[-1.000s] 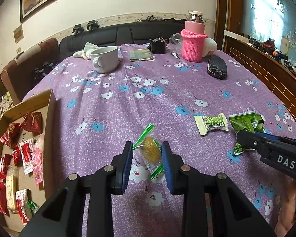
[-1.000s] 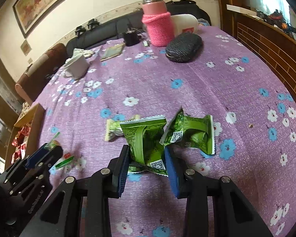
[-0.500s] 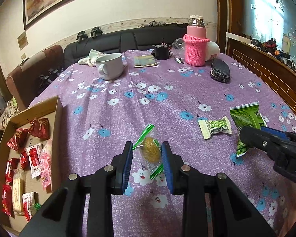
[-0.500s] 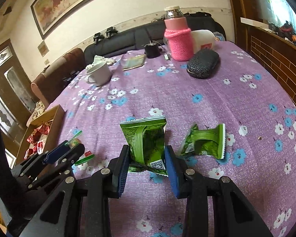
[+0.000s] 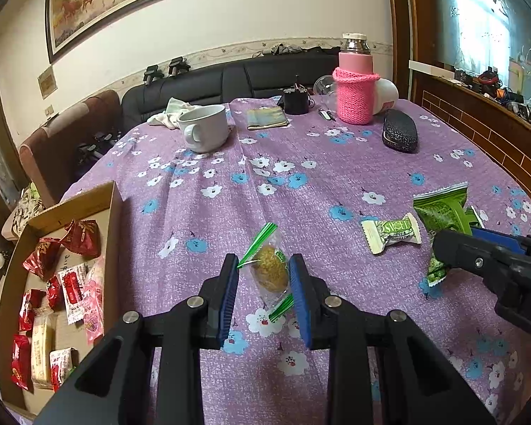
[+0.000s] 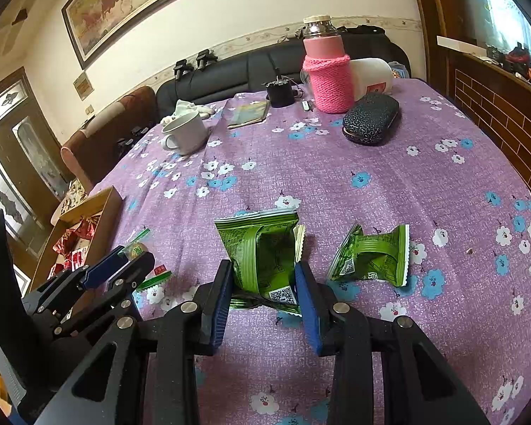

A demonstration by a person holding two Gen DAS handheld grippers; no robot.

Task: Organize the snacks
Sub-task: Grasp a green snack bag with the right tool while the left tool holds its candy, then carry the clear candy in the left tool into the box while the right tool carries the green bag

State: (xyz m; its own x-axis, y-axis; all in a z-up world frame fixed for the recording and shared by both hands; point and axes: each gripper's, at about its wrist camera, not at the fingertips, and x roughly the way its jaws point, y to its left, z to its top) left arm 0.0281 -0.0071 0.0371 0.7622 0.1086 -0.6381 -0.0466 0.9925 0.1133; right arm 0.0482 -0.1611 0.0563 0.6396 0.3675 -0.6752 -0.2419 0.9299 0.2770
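Our left tool pinches a clear-wrapped golden pastry at lower centre; our right tool pinches a green snack packet above the table.

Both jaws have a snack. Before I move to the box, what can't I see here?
- Cardboard box: near end cut off by the left wrist view's edge.
- Cream sweet wrapper: mostly hidden behind the green snack packet in the right wrist view.
- Packet printing: too small to read.

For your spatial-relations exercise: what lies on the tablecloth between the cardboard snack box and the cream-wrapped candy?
In the left wrist view, the clear-wrapped round snack, clamped in the left gripper, sits between the box and candy.
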